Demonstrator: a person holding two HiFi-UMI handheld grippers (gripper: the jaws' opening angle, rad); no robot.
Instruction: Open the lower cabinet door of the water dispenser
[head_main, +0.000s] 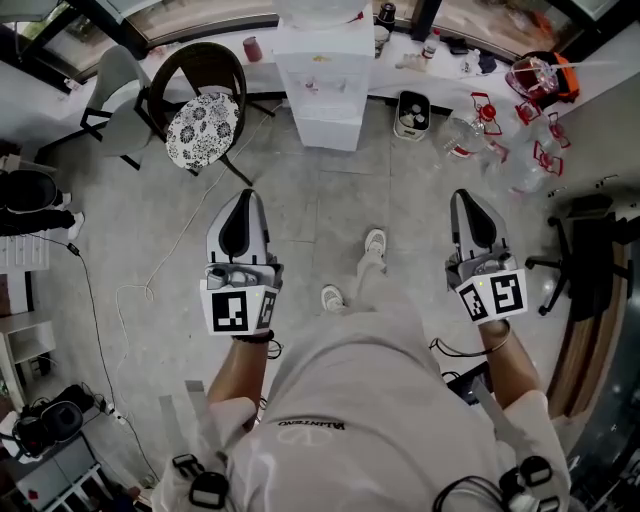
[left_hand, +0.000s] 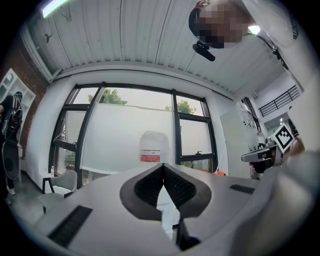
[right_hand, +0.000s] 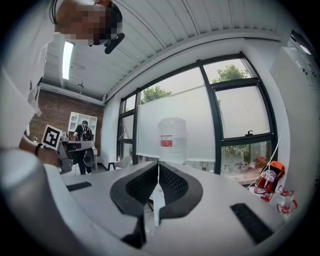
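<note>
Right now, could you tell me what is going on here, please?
A person stands on the floor facing the white water dispenser, some steps short of it, with a gripper in each hand. The left gripper and the right gripper both have their jaws together with nothing between them. Neither touches the dispenser, and its lower cabinet door looks shut, so the opening has not begun.
</note>
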